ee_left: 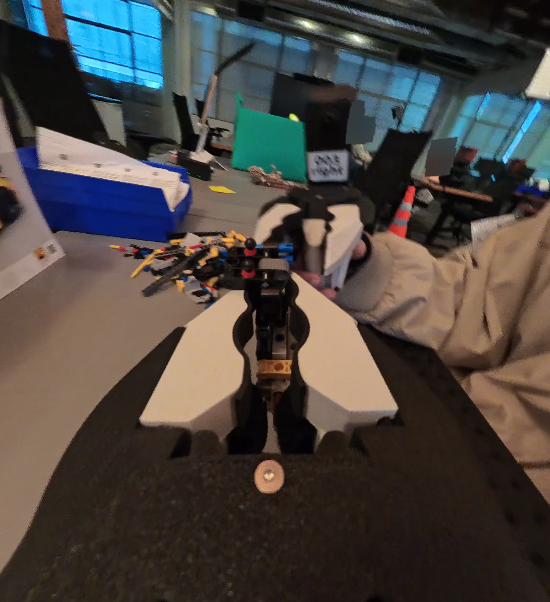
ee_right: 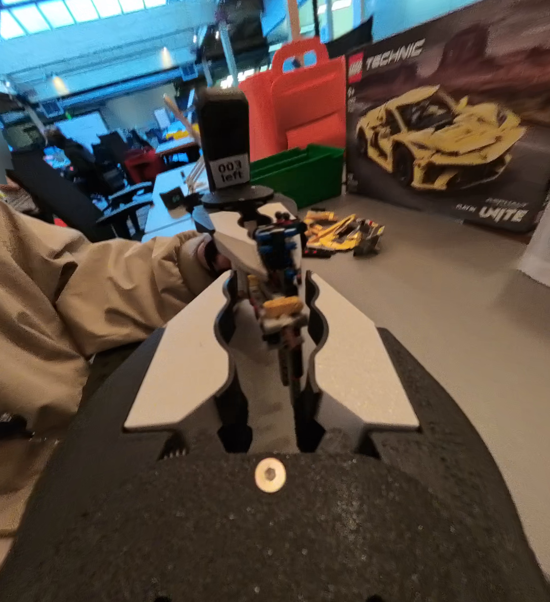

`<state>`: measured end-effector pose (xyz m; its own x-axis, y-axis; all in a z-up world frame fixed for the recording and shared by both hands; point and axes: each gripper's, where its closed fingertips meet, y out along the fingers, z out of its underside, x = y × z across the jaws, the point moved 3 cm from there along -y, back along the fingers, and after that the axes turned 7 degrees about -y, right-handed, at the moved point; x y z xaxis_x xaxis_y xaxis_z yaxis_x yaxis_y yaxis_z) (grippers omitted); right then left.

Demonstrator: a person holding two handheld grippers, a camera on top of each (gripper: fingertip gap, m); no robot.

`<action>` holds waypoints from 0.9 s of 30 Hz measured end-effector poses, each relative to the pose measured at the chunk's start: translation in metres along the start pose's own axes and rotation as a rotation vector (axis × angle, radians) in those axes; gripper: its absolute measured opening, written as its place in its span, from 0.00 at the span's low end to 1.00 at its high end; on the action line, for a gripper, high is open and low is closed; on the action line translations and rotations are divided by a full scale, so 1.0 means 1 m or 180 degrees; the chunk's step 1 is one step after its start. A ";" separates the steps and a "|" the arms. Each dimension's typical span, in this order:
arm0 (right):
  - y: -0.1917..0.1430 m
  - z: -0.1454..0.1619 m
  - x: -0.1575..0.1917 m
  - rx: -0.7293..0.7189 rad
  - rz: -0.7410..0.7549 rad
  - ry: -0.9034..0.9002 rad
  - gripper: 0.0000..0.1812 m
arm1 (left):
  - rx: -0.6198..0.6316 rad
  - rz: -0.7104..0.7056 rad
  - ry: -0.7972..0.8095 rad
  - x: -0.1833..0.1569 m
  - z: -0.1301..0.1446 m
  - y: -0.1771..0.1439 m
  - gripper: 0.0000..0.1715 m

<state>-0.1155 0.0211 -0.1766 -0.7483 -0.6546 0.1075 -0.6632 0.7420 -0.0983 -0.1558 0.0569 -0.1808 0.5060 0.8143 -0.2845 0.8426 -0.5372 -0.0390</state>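
Black-padded left gripper (ee_left: 268, 293) pinches a small brick assembly (ee_left: 272, 312), held above the grey table (ee_left: 71, 342). Right gripper (ee_right: 270, 283) faces it, its fingers set about the same assembly's other end but with a gap still showing on one side; whether it grips I cannot tell. Holding steady probably matters, since the assembly is narrow. Loose pieces (ee_left: 189, 264) lie just beyond; a blue bin (ee_left: 104, 205) and a car box (ee_right: 456, 130) stand farther back, nothing between.

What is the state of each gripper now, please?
Left gripper: shut on the brick assembly.
Right gripper: jaws part open around the same assembly; whether it grips cannot be told.
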 end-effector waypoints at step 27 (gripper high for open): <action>-0.003 0.016 0.005 -0.0243 -0.0099 -0.0434 0.13 | 0.0239 -0.0056 0.0633 -0.010 0.023 0.016 0.09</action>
<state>-0.1178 0.0129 -0.1915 -0.7261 -0.6871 -0.0264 -0.6868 0.7266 -0.0210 -0.1513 0.0349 -0.2011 0.5241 0.8470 -0.0887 0.8392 -0.5314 -0.1157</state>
